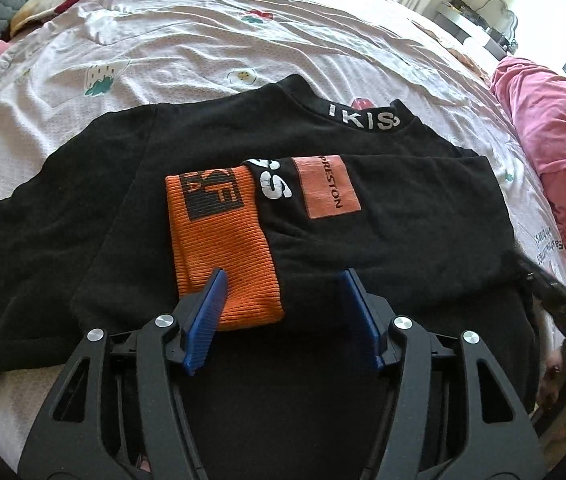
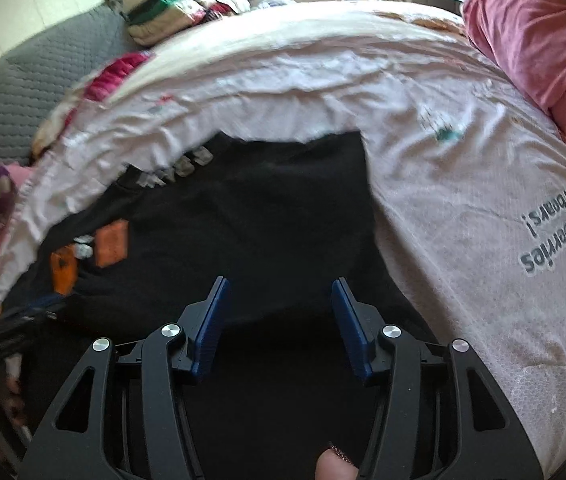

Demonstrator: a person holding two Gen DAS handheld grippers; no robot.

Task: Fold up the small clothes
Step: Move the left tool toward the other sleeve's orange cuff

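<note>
**Black top spread on the bed, both grippers parted above it**

Left wrist view: a black top (image 1: 131, 216) is seen laid flat on a white printed bedsheet (image 1: 211, 32), its collar with white lettering turned away from the camera. One sleeve is folded across the body, so that its orange ribbed cuff (image 1: 223, 248) lies in the middle of the garment, beside an orange patch (image 1: 327, 188). The left gripper (image 1: 283, 280) is held over the near part of the top, with its blue pads (image 1: 207, 320) set moderately apart. The lower end of the cuff is framed between them, but nothing is pinched. A pink blanket (image 1: 555, 148) is bunched at the right edge of the bed.

Right wrist view: the picture is blurred. The right gripper (image 2: 279, 288) is held over the black top (image 2: 267, 208), at a plain black area near its right-hand side. The jaws are likewise moderately parted, and no cloth is clamped. The orange patch (image 2: 113, 242) is seen well to the left. A fingertip (image 2: 333, 466) is visible at the bottom edge.
</note>
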